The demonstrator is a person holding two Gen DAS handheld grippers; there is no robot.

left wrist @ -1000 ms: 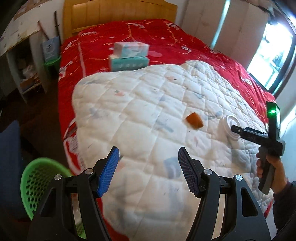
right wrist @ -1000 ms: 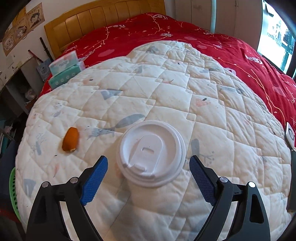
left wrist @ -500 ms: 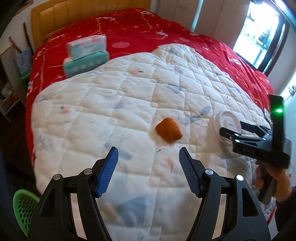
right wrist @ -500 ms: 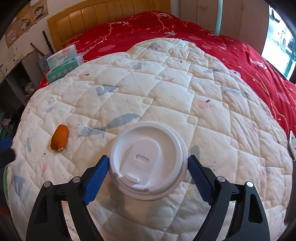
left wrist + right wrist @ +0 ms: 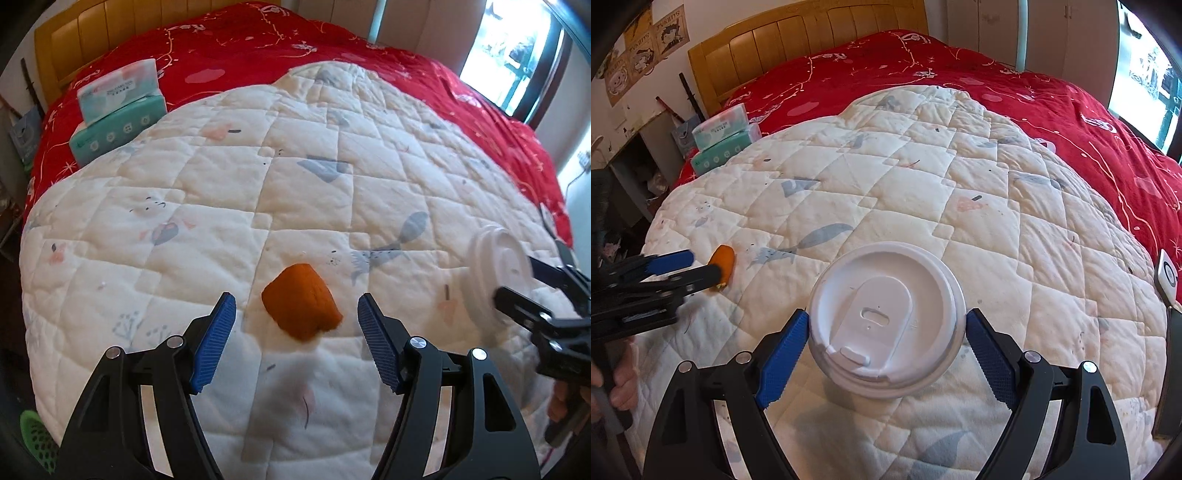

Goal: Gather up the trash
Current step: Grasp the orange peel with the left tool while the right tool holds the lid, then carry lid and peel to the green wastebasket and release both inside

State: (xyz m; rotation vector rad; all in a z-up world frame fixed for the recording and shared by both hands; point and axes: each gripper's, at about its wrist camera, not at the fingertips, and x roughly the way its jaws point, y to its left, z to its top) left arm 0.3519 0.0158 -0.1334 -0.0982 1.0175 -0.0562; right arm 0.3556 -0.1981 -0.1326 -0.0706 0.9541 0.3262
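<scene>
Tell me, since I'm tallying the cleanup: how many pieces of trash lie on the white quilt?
2. An orange peel chunk lies between the open left gripper's fingers; a white plastic-lidded cup sits in the right gripper. More may be hidden outside the views.

Bare quilt (image 5: 314, 177) beyond both claws; tissue packs (image 5: 118, 110) far off.

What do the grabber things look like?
Both the left gripper and right gripper have black, triangle-framed fingers with cut-out windows, silver round bolts, and ridged blue pads. A bare hand holds the left one's black handle.
</scene>
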